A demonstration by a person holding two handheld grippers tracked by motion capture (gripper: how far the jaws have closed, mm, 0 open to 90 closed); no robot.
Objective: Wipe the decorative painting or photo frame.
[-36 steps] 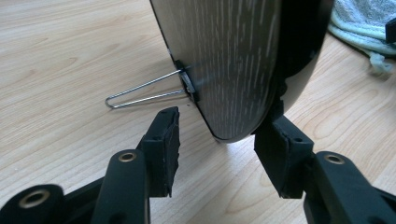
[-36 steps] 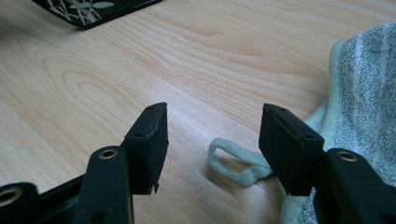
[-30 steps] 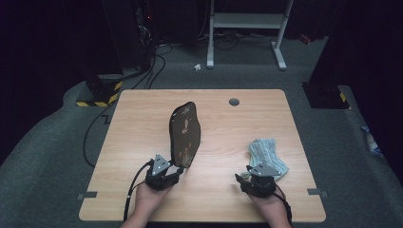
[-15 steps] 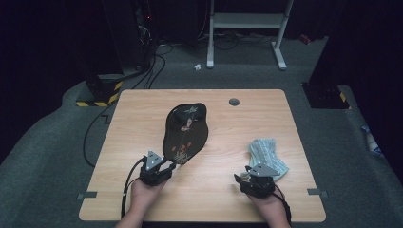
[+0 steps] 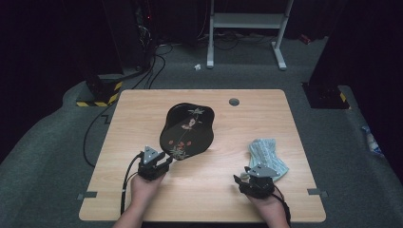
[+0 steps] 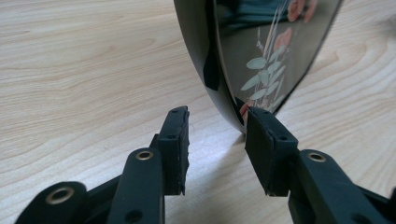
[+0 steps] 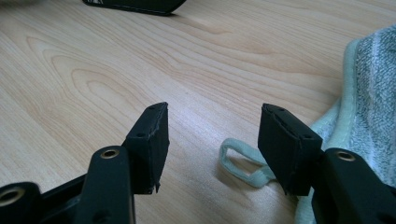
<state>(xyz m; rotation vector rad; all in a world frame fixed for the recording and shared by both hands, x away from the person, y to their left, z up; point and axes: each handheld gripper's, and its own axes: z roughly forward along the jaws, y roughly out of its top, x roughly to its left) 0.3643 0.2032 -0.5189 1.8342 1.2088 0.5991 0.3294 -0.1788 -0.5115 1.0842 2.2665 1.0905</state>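
Two grippers low on table. Left gripper, jaws just been closing, w/ tilted black tray rim between but not clamped: tray could slip, drop. Right gripper gapes empty beside towel.

Bright, sharp tabletop; dark, murky surroundings.

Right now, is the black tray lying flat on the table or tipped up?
Tipped up: the black tray stands on its near edge, its underside showing in the left gripper view, its rim between the left gripper jaws.
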